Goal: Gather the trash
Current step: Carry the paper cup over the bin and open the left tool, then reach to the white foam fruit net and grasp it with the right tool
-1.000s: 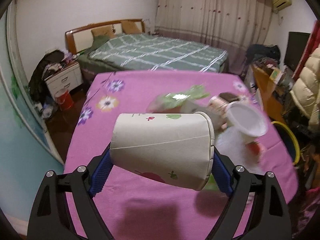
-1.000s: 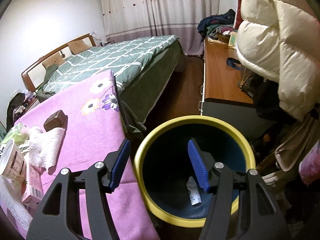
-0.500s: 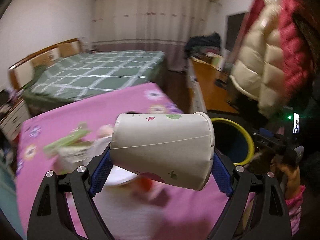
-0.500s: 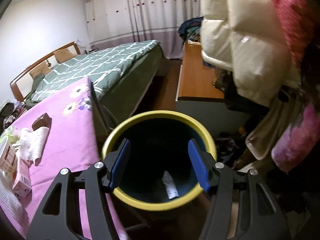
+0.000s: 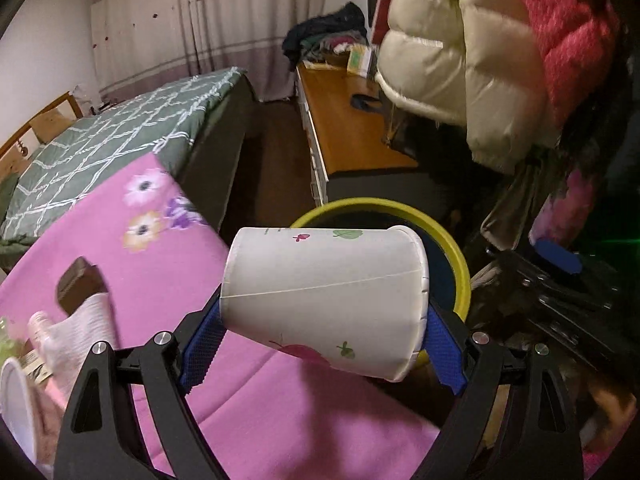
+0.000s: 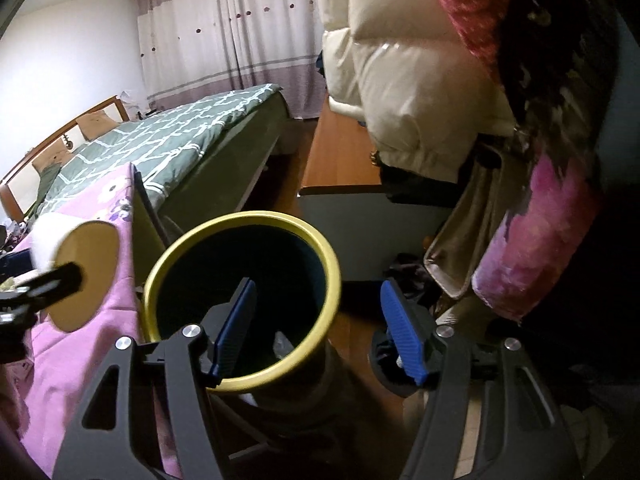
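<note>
- Pale curtains (image 5: pixel 192 28) with a mauve band, drawn across the far wall.
- Bed (image 5: pixel 120 128) under a green checked quilt, wooden headboard (image 6: pixel 60 136) at the left.
- Dark wooden floor (image 5: pixel 276 168) between bed and wooden dresser (image 5: pixel 352 136).
- Cream puffer jacket (image 5: pixel 460 60) and red jacket (image 5: pixel 568 32) hanging at the right.
- White wall (image 6: pixel 68 64), dim indoor light.

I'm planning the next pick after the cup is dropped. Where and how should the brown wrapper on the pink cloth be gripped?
Judging by the left wrist view, grip the brown wrapper across its narrow width at the far end, coming from above. It lies flat on the pink cloth, and its near end touches the white tissue. Motion blur hides finer detail.
</note>
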Action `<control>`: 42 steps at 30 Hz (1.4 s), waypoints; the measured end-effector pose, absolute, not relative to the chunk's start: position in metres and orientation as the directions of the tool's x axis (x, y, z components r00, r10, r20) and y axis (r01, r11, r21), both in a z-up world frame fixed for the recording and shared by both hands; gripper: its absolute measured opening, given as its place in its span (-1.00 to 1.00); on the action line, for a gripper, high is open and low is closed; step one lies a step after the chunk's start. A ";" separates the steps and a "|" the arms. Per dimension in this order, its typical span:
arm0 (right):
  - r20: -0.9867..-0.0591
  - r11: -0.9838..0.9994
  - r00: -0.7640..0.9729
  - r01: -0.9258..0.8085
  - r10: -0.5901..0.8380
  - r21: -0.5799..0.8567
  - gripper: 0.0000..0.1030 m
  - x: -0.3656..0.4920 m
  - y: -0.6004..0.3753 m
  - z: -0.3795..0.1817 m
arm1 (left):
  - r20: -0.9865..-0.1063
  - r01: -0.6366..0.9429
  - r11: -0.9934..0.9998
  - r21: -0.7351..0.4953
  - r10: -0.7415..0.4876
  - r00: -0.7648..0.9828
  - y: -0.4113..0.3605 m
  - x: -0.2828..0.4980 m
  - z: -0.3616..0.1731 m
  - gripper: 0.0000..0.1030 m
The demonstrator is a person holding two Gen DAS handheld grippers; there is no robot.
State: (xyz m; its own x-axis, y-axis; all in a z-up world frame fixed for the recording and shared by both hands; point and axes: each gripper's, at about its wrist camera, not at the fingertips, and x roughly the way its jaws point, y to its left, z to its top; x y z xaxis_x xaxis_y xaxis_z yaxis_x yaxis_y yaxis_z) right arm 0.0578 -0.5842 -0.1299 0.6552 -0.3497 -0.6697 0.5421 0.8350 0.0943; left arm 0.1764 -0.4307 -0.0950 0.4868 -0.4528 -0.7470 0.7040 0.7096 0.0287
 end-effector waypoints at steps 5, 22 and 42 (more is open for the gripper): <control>-0.683 0.827 0.642 0.553 -0.349 0.098 0.21 0.056 -0.593 -0.136 | -0.761 0.712 0.701 0.039 -0.441 0.475 -0.452 0.182 -0.108 0.69; -0.688 0.846 0.643 0.527 -0.337 0.078 0.29 0.067 -0.576 -0.135 | -0.716 0.698 0.715 -0.039 -0.507 0.480 -0.391 0.162 -0.060 0.87; -0.673 0.952 0.715 0.301 -0.189 0.052 0.30 0.101 -0.464 -0.117 | -0.568 0.251 0.967 -0.052 -0.236 0.789 -0.102 0.116 -0.011 0.91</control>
